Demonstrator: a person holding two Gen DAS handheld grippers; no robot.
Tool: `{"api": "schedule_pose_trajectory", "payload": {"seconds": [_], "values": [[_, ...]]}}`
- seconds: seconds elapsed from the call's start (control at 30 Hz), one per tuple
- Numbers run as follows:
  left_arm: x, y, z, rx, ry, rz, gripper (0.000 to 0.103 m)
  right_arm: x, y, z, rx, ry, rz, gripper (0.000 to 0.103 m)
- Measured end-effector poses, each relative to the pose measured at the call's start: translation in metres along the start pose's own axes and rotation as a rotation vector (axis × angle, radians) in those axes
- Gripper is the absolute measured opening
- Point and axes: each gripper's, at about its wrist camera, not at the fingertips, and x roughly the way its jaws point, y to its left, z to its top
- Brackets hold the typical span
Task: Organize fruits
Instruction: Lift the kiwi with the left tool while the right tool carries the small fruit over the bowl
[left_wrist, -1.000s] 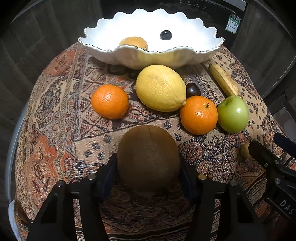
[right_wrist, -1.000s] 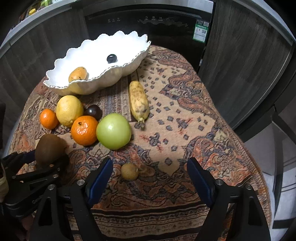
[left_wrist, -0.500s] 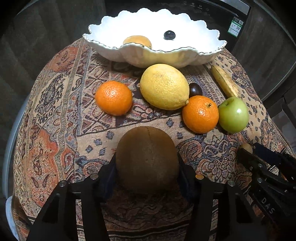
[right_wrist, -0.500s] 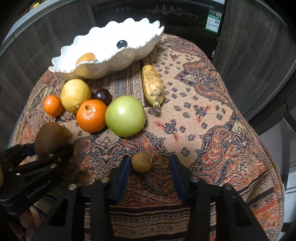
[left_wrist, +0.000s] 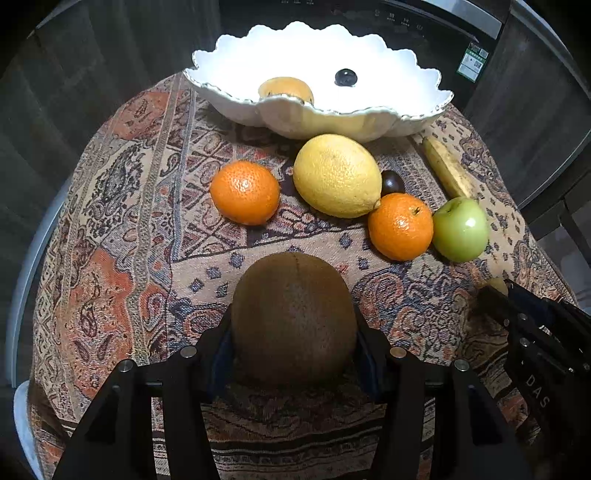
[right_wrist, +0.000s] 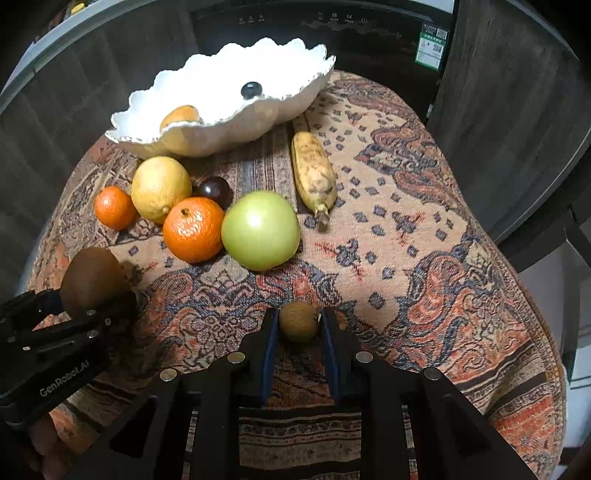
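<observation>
My left gripper (left_wrist: 293, 332) is shut on a brown kiwi (left_wrist: 293, 314) and holds it over the patterned cloth; the kiwi also shows in the right wrist view (right_wrist: 92, 280). My right gripper (right_wrist: 299, 325) has closed around a small tan round fruit (right_wrist: 298, 321), its blue pads against both sides. A white scalloped bowl (left_wrist: 369, 122) at the back holds a yellow-orange fruit (left_wrist: 286, 90) and a dark grape (left_wrist: 346, 77).
On the cloth lie two oranges (left_wrist: 244, 192) (left_wrist: 400, 226), a lemon (left_wrist: 337, 175), a dark plum (left_wrist: 392, 182), a green apple (left_wrist: 460, 229) and a spotted banana (right_wrist: 314, 173). A dark appliance stands behind the bowl. The table edge drops off at right.
My right gripper moved forward over the small tan fruit and closed its jaws from wide open onto it. My left gripper rose slightly with the kiwi.
</observation>
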Motion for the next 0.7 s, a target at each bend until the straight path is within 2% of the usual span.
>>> {"api": "schedule_pose_trajectory", "payload": {"seconds": [0.7], "values": [[-0.044,0.014,0.028,-0.026,-0.11,-0.015,0.055,-0.037,0.008,0.033,-0.009,-0.095,0.027,0.024]]}}
